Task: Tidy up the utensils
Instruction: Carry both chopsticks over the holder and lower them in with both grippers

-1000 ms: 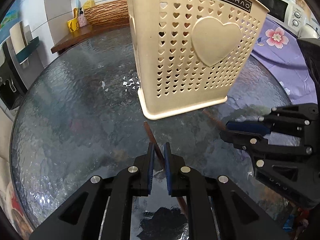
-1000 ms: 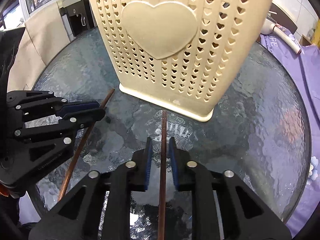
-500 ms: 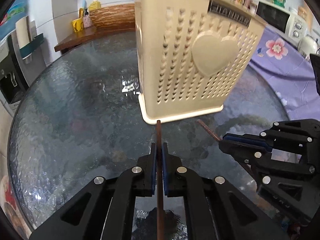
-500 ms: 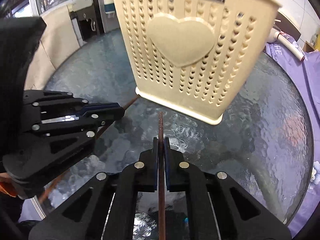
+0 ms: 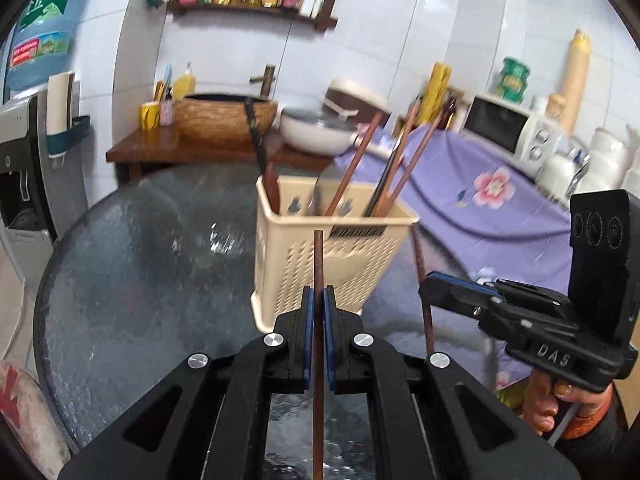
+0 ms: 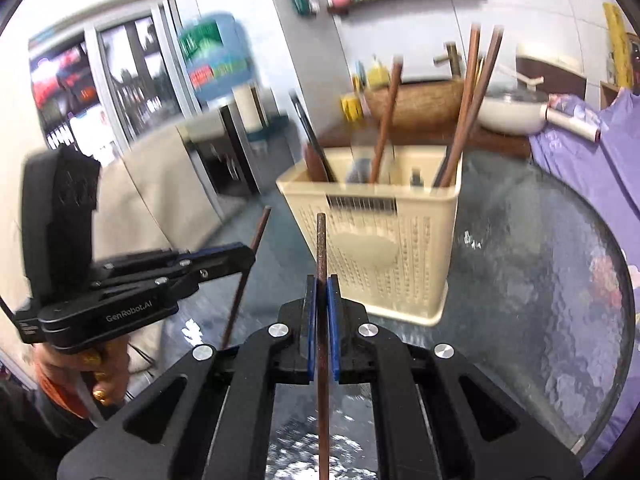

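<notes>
While each claw, left (image 5: 316,300) and right (image 6: 321,292), stays clamped on its chopstick (image 5: 318,264) above the table (image 5: 132,280), tip both upright before lowering into the basket (image 5: 332,248) nearby.

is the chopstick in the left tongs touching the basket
Cannot tell. In the left wrist view the chopstick overlaps the basket, and neither view shows a clear gap or contact.

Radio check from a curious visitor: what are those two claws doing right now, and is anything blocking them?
Left gripper shut on a chopstick. Right gripper shut on another chopstick. Both short of the basket, which holds more chopsticks. Nothing in the way.
</notes>
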`<action>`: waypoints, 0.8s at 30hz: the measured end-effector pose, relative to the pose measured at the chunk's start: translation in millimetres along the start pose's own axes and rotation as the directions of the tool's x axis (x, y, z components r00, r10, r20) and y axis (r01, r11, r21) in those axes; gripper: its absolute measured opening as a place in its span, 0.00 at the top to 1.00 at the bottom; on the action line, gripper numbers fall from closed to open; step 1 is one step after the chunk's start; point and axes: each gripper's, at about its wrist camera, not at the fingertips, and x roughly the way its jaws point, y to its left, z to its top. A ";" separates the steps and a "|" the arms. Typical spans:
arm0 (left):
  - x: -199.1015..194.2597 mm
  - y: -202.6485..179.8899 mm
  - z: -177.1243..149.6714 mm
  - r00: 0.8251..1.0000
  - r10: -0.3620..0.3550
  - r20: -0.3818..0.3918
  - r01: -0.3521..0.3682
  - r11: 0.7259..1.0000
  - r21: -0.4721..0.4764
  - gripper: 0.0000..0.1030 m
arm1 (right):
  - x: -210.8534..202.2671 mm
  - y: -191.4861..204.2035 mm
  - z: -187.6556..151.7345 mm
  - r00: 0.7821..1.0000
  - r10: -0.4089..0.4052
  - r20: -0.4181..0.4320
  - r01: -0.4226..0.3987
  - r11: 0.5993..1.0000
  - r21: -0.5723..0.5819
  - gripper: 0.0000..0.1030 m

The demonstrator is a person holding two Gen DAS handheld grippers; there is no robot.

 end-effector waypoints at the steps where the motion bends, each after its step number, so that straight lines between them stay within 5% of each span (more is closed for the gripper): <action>1: -4.9 -2.2 2.0 1.000 -0.012 0.011 0.011 1.000 0.003 0.95 | -6.1 1.0 3.4 1.000 0.006 0.021 -0.006 1.000 -0.001 0.94; 6: -21.9 -14.8 10.2 0.997 -0.056 0.047 0.055 0.998 0.031 0.95 | -34.9 14.3 15.4 0.995 0.036 0.097 -0.034 0.999 -0.025 0.94; 24: -53.0 -36.2 38.4 0.989 -0.074 0.125 0.057 0.990 0.131 0.96 | -57.6 25.6 45.3 0.988 0.003 0.154 0.011 0.996 -0.093 0.94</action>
